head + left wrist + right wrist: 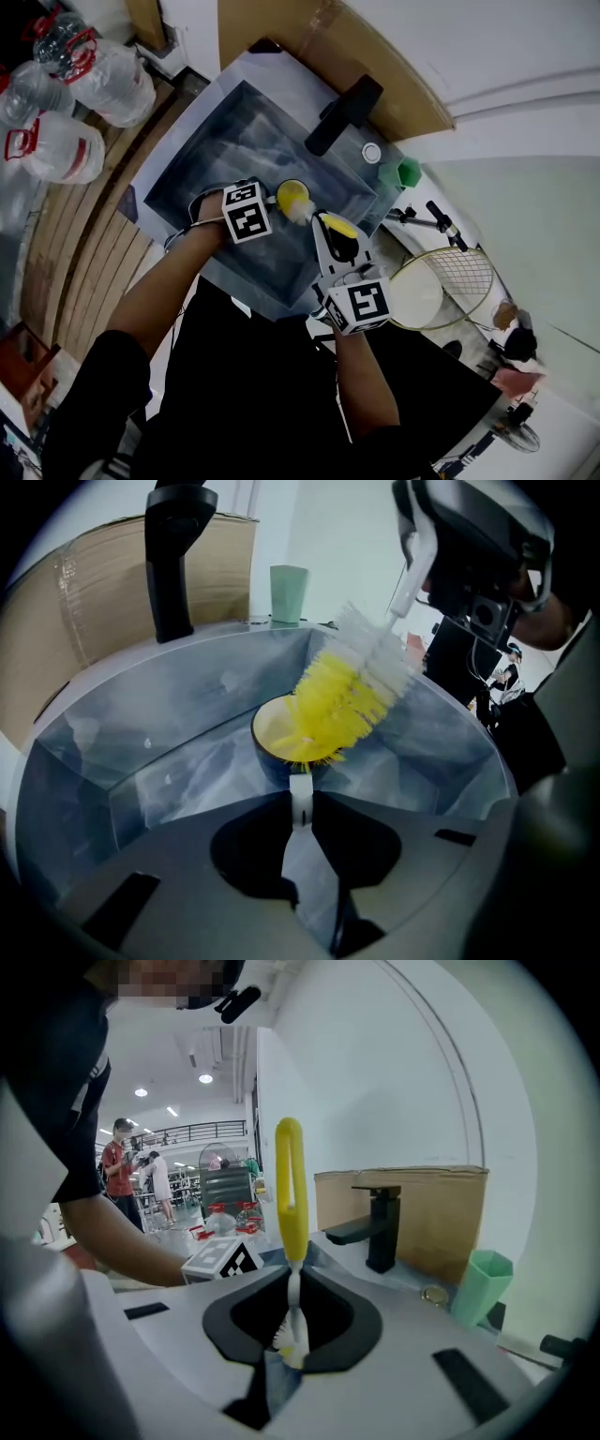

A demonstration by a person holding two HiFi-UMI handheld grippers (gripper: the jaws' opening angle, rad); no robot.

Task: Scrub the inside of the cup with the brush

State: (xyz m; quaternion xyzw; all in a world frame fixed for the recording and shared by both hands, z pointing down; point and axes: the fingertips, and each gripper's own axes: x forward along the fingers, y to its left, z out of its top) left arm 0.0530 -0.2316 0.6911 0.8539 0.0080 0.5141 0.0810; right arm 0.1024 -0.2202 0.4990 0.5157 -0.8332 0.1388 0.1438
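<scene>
left claw [300, 803] is pinching the cup [270, 731] by its handle, down in the sink [131, 789]. right claw [292, 1326] is clamping the brush [349, 691], bristles entering the mouth. worth pushing deeper and twisting, while bracing the cup.

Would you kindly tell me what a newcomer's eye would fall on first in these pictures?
First, the bright yellow-and-white brush, gripped by the right gripper, its bristles at the mouth of the yellow-lined cup that the left gripper holds over the grey sink. Next, the black tap at the sink's far edge.
</scene>
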